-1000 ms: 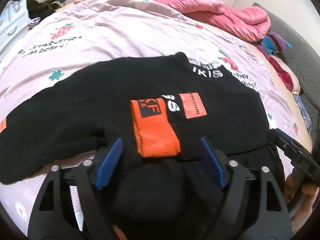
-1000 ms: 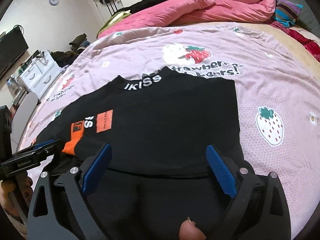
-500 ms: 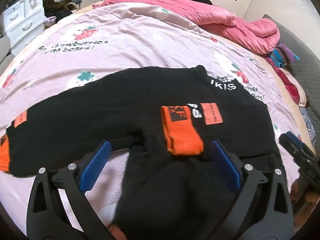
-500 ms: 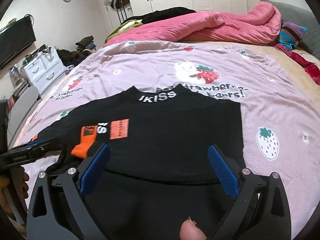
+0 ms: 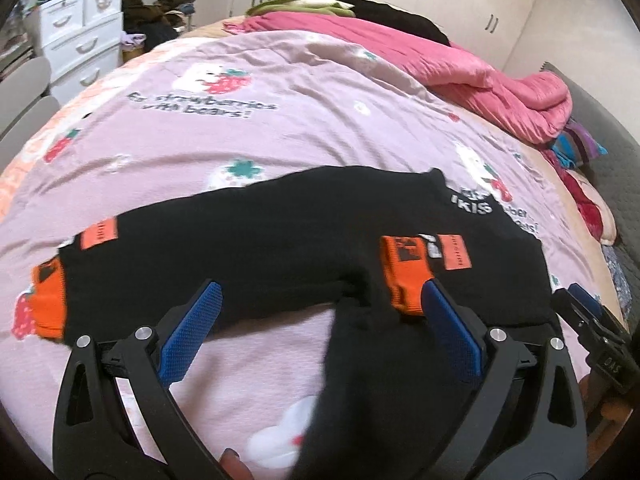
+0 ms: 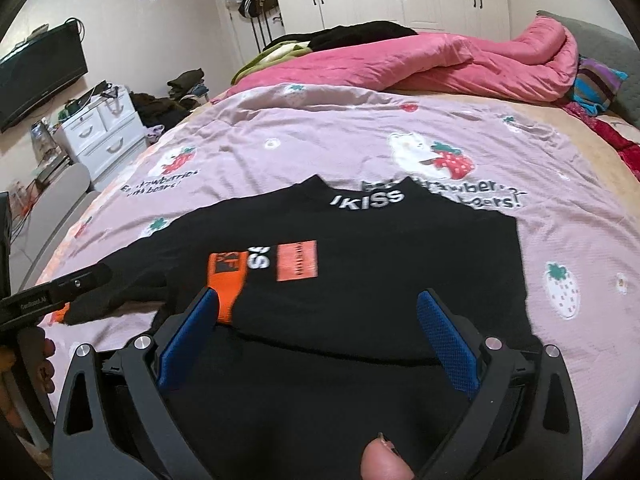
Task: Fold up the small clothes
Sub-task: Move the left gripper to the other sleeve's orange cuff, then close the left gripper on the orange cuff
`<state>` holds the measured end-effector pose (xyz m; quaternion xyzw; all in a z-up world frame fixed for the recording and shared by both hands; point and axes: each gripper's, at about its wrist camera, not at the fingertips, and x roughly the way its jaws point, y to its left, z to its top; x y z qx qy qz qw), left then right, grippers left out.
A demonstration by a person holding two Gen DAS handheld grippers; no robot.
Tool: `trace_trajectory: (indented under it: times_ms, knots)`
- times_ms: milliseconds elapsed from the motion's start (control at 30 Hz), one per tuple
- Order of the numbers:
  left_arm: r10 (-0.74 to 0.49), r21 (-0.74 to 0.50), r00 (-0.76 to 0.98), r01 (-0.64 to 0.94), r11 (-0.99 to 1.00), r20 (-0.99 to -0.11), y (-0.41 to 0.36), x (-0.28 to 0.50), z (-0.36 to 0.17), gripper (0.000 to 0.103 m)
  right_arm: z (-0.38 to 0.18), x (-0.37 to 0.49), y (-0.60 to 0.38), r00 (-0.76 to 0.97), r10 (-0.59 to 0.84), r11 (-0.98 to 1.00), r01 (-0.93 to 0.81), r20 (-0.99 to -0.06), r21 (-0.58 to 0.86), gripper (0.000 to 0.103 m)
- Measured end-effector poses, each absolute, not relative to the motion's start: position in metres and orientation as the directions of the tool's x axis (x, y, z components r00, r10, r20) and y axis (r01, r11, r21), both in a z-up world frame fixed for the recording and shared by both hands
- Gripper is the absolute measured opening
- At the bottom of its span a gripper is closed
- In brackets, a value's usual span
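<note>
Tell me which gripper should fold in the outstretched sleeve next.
Left, probably. The left gripper hangs open right by the black sweater's outstretched orange-cuffed sleeve; the right gripper faces the already folded side.

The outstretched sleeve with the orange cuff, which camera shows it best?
The left wrist view: the sleeve lies spread across the sheet, its cuff in plain sight. In the right wrist view the left gripper covers most of it.
</note>
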<state>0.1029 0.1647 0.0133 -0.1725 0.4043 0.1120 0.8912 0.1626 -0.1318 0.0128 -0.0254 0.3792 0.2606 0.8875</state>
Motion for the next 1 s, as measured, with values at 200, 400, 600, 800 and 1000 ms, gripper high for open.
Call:
trace_trajectory:
  times_ms: [200,400,600,800,1000]
  knots:
    - [0.091,-0.223,0.649,-0.385,0.895,-0.756,0.193,0.085,0.016,0.094,0.02,0.151,-0.108,0.57,0.461,0.848,-0.51,-0.681,0.147,0.099]
    - [0.104,-0.245,0.666,-0.409,0.879,-0.739,0.21,0.071,0.023,0.094,0.026,0.14,-0.086,0.563,0.473,0.833,-0.536,-0.677,0.136,0.099]
    - [0.12,-0.246,0.66,-0.434,0.867,-0.741,0.225,0.06,0.024,0.094,0.033,0.13,-0.067,0.56,0.49,0.817,-0.563,-0.668,0.127,0.099]
    - [0.143,-0.261,0.662,-0.473,0.842,-0.736,0.245,0.045,0.025,0.094,0.036,0.119,-0.046,0.551,0.499,0.8,-0.589,-0.668,0.112,0.099]
    - [0.177,-0.257,0.64,-0.524,0.812,-0.748,0.266,0.034,0.021,0.094,0.036,0.109,-0.024,0.53,0.52,0.776,-0.621,-0.67,0.112,0.099]
